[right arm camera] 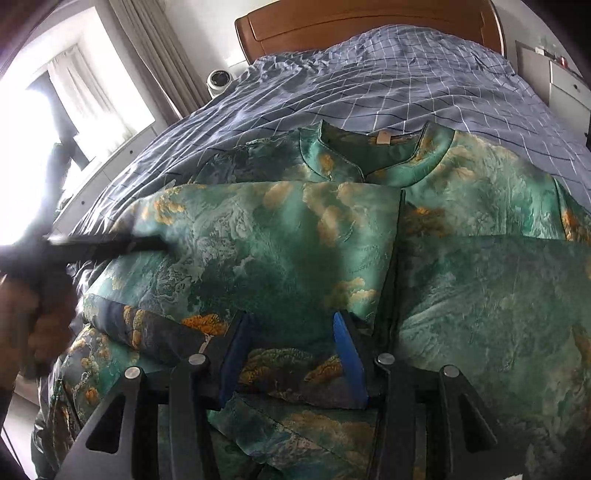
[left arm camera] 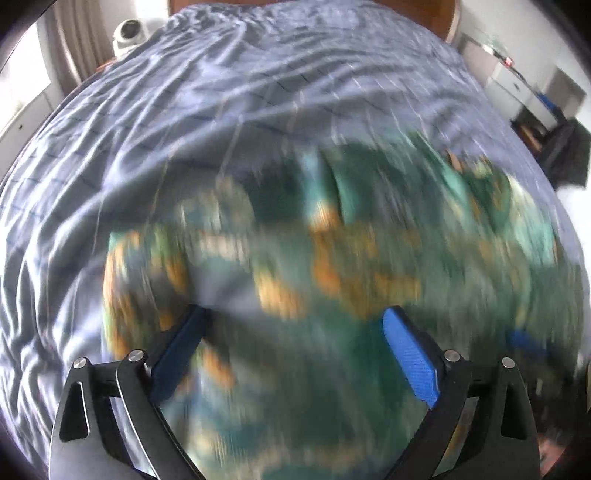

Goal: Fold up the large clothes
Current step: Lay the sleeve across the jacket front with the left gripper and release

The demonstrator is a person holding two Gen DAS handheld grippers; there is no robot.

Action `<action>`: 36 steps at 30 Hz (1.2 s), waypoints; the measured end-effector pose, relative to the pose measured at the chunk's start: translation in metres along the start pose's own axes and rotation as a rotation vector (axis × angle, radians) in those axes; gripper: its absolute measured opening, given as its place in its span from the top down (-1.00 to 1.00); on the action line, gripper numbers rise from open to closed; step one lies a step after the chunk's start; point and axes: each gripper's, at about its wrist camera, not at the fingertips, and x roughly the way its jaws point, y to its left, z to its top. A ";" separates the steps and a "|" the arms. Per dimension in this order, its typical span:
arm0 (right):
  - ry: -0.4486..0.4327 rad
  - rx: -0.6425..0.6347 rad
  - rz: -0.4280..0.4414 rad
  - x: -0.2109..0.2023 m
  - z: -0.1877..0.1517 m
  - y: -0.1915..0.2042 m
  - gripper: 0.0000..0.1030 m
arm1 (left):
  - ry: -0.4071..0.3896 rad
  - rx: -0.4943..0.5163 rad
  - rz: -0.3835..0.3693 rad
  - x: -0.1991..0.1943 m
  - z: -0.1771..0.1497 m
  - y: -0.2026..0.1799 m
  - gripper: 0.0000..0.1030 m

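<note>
A green garment (right arm camera: 295,236) with orange and white landscape print lies on the bed, collar (right arm camera: 373,155) toward the headboard, with one side folded over its middle. In the left wrist view the garment (left arm camera: 332,258) is blurred by motion. My left gripper (left arm camera: 295,321) is open above it, nothing between the blue pads. It also shows in the right wrist view (right arm camera: 110,243) as a dark shape at the garment's left edge. My right gripper (right arm camera: 291,321) is open over the folded lower edge, pads apart, fabric below them.
The bed has a blue-grey checked cover (right arm camera: 388,81) and a wooden headboard (right arm camera: 351,22). A white dome camera (right arm camera: 219,79) sits at the bed's far left. A window with curtains (right arm camera: 74,110) is at left, white drawers (right arm camera: 565,85) at right.
</note>
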 end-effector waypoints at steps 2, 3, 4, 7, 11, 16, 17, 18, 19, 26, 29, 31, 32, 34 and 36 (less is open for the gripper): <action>-0.003 0.005 0.006 0.000 -0.001 -0.001 0.09 | -0.020 -0.030 0.000 0.001 0.010 0.005 -0.88; -0.004 0.004 0.006 0.000 0.000 -0.001 0.09 | -0.028 -0.043 -0.002 0.003 0.014 0.007 -0.88; -0.005 0.002 0.005 0.000 -0.001 0.000 0.09 | -0.028 -0.052 -0.005 0.005 0.016 0.008 -0.88; -0.010 0.001 0.005 0.000 -0.001 0.000 0.09 | -0.030 -0.043 -0.011 0.008 0.009 0.006 -0.88; -0.017 0.000 0.004 0.000 -0.004 0.000 0.09 | -0.039 0.033 -0.023 0.000 -0.011 -0.005 -0.88; -0.011 -0.010 -0.010 0.000 -0.002 0.002 0.09 | -0.043 0.091 -0.021 -0.021 -0.049 -0.013 -0.88; -0.010 -0.014 -0.015 0.000 -0.002 0.003 0.09 | -0.047 0.103 -0.016 -0.026 -0.059 -0.013 -0.88; -0.008 -0.017 -0.020 0.000 -0.002 0.004 0.09 | -0.049 0.118 -0.009 -0.032 -0.069 -0.015 -0.89; -0.007 -0.021 -0.025 0.001 -0.001 0.004 0.09 | -0.052 0.128 -0.007 -0.037 -0.077 -0.016 -0.89; 0.002 -0.060 -0.074 -0.003 0.000 0.014 0.05 | -0.028 0.195 -0.026 -0.075 -0.137 -0.024 -0.90; -0.011 -0.088 -0.111 -0.013 -0.002 0.023 0.05 | -0.047 0.211 -0.042 -0.096 -0.161 -0.027 -0.89; -0.029 -0.106 -0.134 -0.027 -0.006 0.031 -0.03 | -0.076 0.233 -0.028 -0.111 -0.176 -0.032 -0.90; -0.036 -0.114 -0.138 -0.033 -0.008 0.034 -0.10 | -0.091 0.242 -0.018 -0.118 -0.184 -0.034 -0.90; -0.042 -0.130 -0.141 -0.050 -0.016 0.041 -0.29 | -0.110 0.247 -0.005 -0.129 -0.199 -0.035 -0.90; -0.047 -0.149 -0.142 -0.065 -0.024 0.047 -0.29 | -0.116 0.233 -0.004 -0.138 -0.210 -0.037 -0.90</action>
